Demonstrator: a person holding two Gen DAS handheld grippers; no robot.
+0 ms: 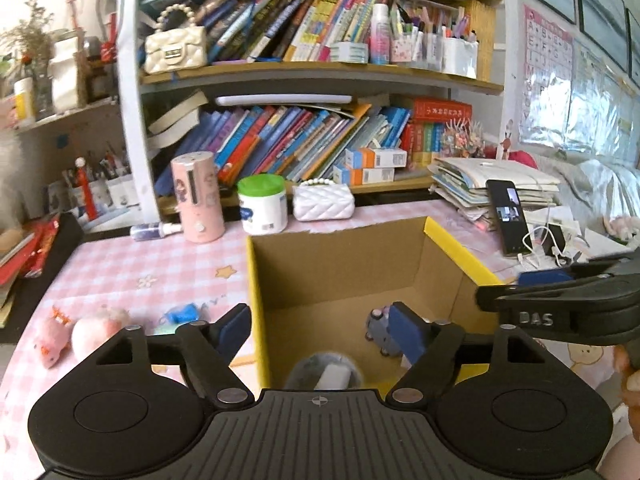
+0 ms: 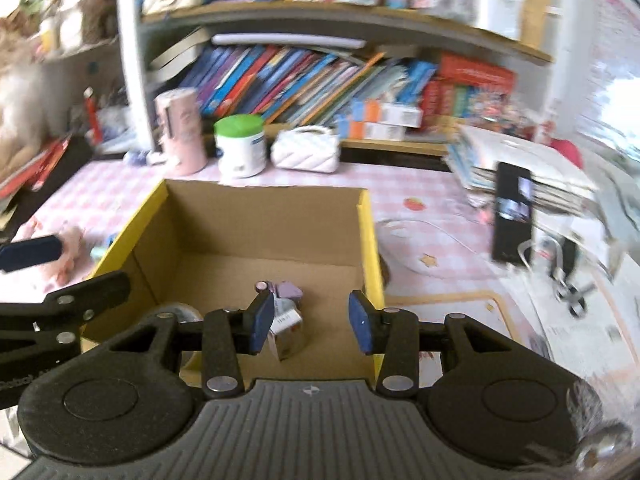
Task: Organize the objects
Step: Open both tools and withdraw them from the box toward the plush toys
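While your left gripper [image 1: 320, 330] hangs over the near left corner of the cardboard box [image 1: 336, 264], its jaws stand spread wide with nothing between them: the left finger sits outside the yellow-edged wall above the pink checked tablecloth [image 1: 120, 268], and the right finger sits inside the box. You hold it level, pointing toward the bookshelf [image 1: 304, 80].

Your right gripper [image 2: 311, 322] sits at the near edge of the same box, also level and aimed at the shelf, with its jaws parted and holding nothing. Its blue pads [image 2: 262, 324] frame the box floor; the right pad is close against the inside of the yellow right wall. In the left wrist view this gripper reaches in from the right edge, above the box's right wall.

Inside the box lie a small purple-grey toy [image 1: 380, 330], a grey furry item [image 1: 326, 368] at the near wall, and, in the right wrist view, a small shiny white packet [image 2: 288, 330] just beyond your left pad, with a roll of clear tape [image 2: 182, 314] in the near left corner.

Outside, to the left of the box, two pink plush toys [image 1: 76, 334] and a small blue toy [image 1: 182, 314] rest on the tablecloth. Beyond the box stand a pink cylinder [image 1: 198, 196], a green-lidded tub [image 1: 263, 204] and a white quilted purse [image 1: 323, 200].
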